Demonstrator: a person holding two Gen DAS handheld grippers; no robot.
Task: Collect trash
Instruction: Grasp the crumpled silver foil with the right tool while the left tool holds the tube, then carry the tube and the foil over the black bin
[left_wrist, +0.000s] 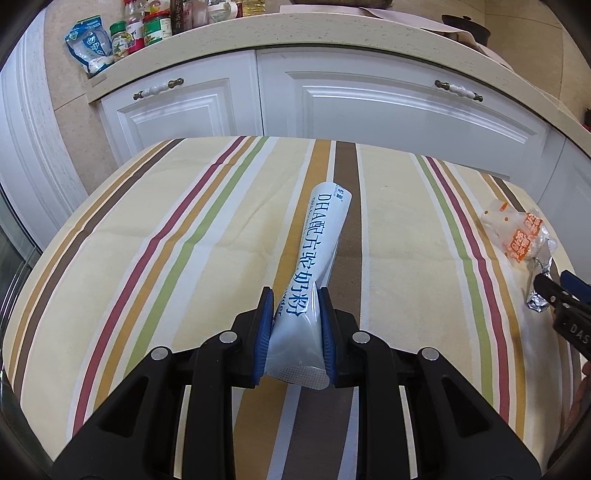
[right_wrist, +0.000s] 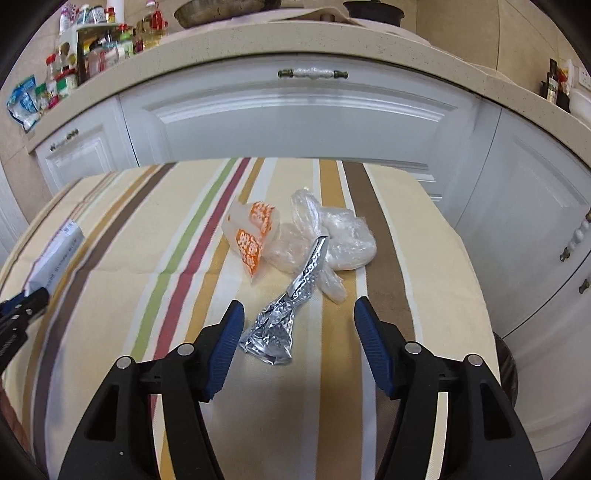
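My left gripper (left_wrist: 295, 295) is shut on a long white sachet with blue print (left_wrist: 321, 240), pinching it near its sealed end; the rest of the sachet points away over the striped tablecloth (left_wrist: 166, 240). My right gripper (right_wrist: 297, 314) is open, its blue pads on either side of a crumpled silver foil wrapper (right_wrist: 280, 325) lying on the cloth. Just beyond the foil lie an orange-and-white wrapper (right_wrist: 251, 236) and clear crumpled plastic bags (right_wrist: 332, 236). The sachet also shows at the left edge of the right wrist view (right_wrist: 55, 254), and the orange wrapper at the right of the left wrist view (left_wrist: 517, 232).
The table stands in front of white kitchen cabinets (left_wrist: 369, 107) under a beige countertop (left_wrist: 258, 33) with jars and a blue packet (left_wrist: 88, 44). A dark round object (right_wrist: 504, 354) sits low beyond the table's right edge.
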